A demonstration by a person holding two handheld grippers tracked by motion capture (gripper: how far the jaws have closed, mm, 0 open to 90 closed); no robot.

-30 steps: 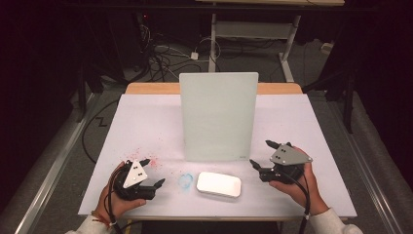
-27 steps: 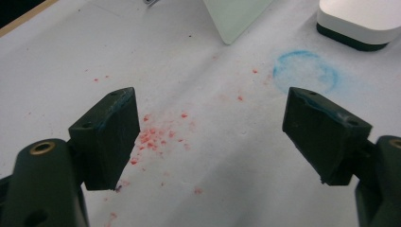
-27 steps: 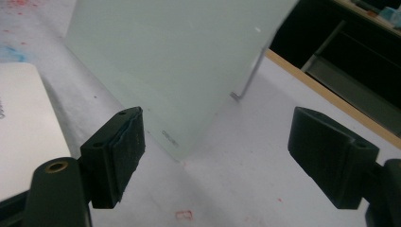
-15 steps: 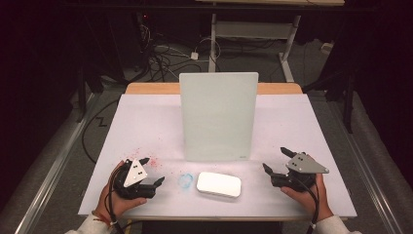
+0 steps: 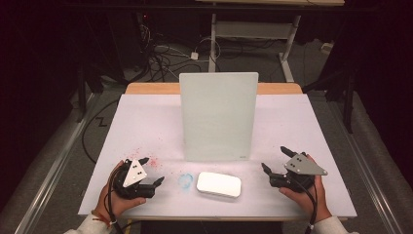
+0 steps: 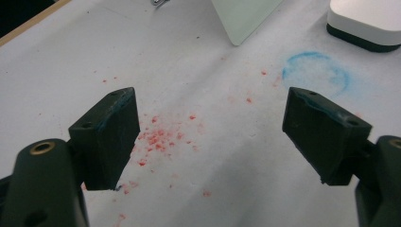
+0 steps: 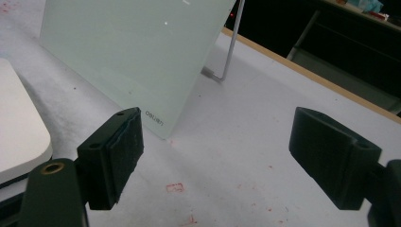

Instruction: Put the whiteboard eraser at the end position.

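A pale green glass board (image 5: 218,116) stands upright on a metal strut in the middle of the white table (image 5: 146,117). A flat white rounded block (image 5: 218,184) lies in front of it, also seen as a white block (image 6: 366,21) and as a white block edge (image 7: 19,132). My left gripper (image 5: 151,171) rests at the front left, open and holding nothing, over red specks (image 6: 158,137) and beside a blue ring mark (image 6: 316,73). My right gripper (image 5: 276,159) sits at the front right, open and holding nothing, pointed at the board's lower corner (image 7: 156,118).
The board's metal strut (image 7: 227,47) slants down to the table behind it. A wooden edge (image 5: 151,88) runs along the table's far side. Cables (image 5: 165,51) and a desk frame (image 5: 253,29) lie on the dark floor beyond.
My right gripper has moved to the right and slightly toward the front edge, away from the white block. My left gripper has stayed in place.
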